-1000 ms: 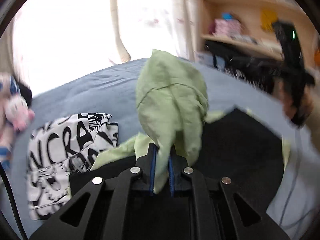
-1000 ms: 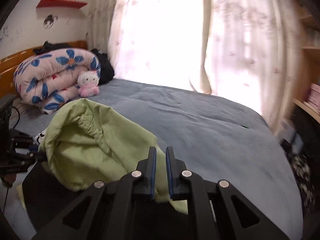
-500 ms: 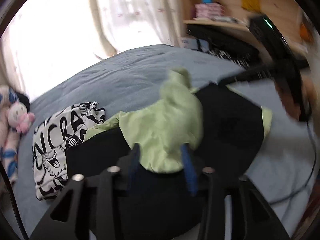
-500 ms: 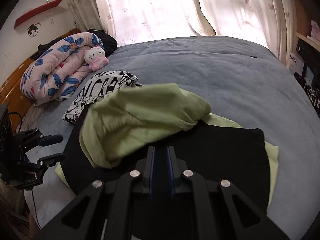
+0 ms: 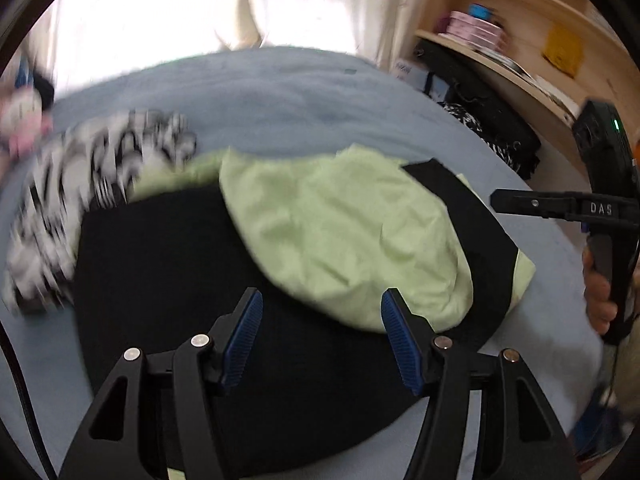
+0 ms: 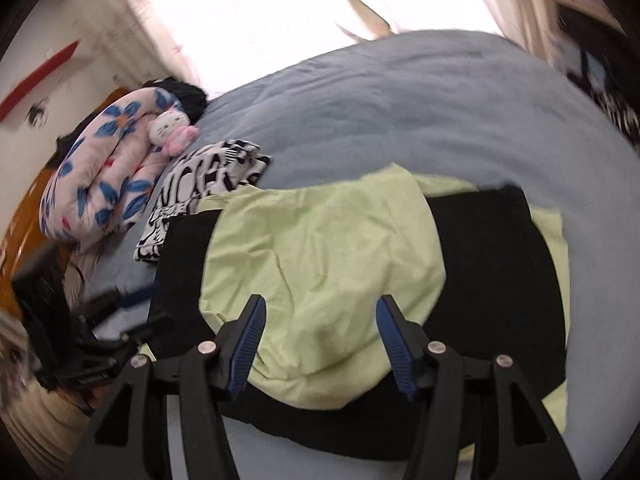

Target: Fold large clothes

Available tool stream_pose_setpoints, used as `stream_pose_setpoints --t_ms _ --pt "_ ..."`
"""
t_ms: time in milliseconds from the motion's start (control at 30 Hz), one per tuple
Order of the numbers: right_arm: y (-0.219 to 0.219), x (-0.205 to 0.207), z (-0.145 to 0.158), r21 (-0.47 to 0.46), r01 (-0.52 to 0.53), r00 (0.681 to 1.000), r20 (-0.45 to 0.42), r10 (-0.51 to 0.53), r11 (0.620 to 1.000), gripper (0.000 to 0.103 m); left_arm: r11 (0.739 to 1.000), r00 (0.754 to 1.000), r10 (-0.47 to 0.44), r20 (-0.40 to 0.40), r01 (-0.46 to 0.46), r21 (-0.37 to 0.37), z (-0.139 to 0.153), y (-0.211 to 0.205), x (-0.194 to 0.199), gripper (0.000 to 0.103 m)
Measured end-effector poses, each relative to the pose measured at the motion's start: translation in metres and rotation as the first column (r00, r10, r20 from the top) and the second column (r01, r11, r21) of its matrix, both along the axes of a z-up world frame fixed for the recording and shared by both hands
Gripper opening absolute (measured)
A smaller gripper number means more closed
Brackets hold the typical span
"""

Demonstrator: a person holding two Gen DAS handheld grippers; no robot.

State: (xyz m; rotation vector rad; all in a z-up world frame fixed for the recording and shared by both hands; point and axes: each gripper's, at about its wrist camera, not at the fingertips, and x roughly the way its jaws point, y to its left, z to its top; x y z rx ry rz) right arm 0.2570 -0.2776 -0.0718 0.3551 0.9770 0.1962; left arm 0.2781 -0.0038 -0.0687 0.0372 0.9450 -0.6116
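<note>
On the bed (image 6: 400, 92) the green flap (image 6: 320, 264) lies released — both jaws just opened wide, empty

Far bed: past the green garment (image 6: 320, 256), toward 12 o'clock, you have bare blue bed (image 6: 400, 104) to pass over.
10 o'clock: the black-and-white print garment (image 6: 208, 176), rolled floral quilt (image 6: 108, 168) and plush toy (image 6: 172, 128) block you.
Right side: shelves (image 5: 512, 52) and a dark pile (image 5: 488, 120) crowd your 2 o'clock.

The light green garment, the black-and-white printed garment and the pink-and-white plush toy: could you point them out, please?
light green garment (image 6: 320, 248), right wrist view, folded-over middle.
black-and-white printed garment (image 6: 208, 176), right wrist view, lettered print.
pink-and-white plush toy (image 6: 170, 128), right wrist view, its white face.
</note>
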Motion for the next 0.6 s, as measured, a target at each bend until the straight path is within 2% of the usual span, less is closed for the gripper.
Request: stream_pose_setpoints --t_ms 33,133,267,367,467,500,533,600 --pt "-0.003 0.0 -0.006 -0.001 0.015 1.0 -0.016 -0.015 1.0 0.058 1.0 1.0 0.009 -0.03 -0.009 -0.02 -0.006 0.003 0.001 0.06" --pt "-0.009 0.001 -0.028 0.019 0.04 0.997 -0.07 -0.039 0.999 0.058 0.986 0.984 0.04 -0.172 -0.067 -0.155 -0.029 0.012 0.011 0.06" --pt "-0.013 0.002 -0.057 0.086 0.055 0.989 -0.143 -0.043 0.995 0.058 0.957 0.964 0.024 -0.263 -0.098 -0.273 -0.043 0.011 0.02 0.06" --pt "-0.011 0.0 -0.073 0.121 0.046 0.985 -0.174 -0.024 0.992 0.058 0.944 0.958 0.004 -0.288 -0.098 -0.314 -0.05 0.0 0.026 0.06" --pt "-0.004 -0.002 -0.086 0.147 0.026 0.983 -0.185 0.002 0.989 0.056 0.949 0.951 -0.002 -0.311 -0.096 -0.301 -0.063 -0.015 0.03 0.061" --pt "0.001 -0.003 -0.09 0.151 0.014 0.983 -0.186 0.015 0.988 0.045 0.95 0.948 -0.002 -0.319 -0.098 -0.296 -0.067 -0.019 0.032 0.06" --pt "0.006 -0.003 -0.093 0.152 0.004 0.982 -0.186 0.025 0.988 0.027 0.954 0.941 -0.002 -0.338 -0.1 -0.283 -0.076 -0.026 0.035 0.052" --pt "0.017 -0.004 -0.096 0.152 -0.013 0.981 -0.188 0.041 0.988 0.019 0.965 0.938 0.014 -0.346 -0.104 -0.242 -0.082 -0.036 0.039 0.025"
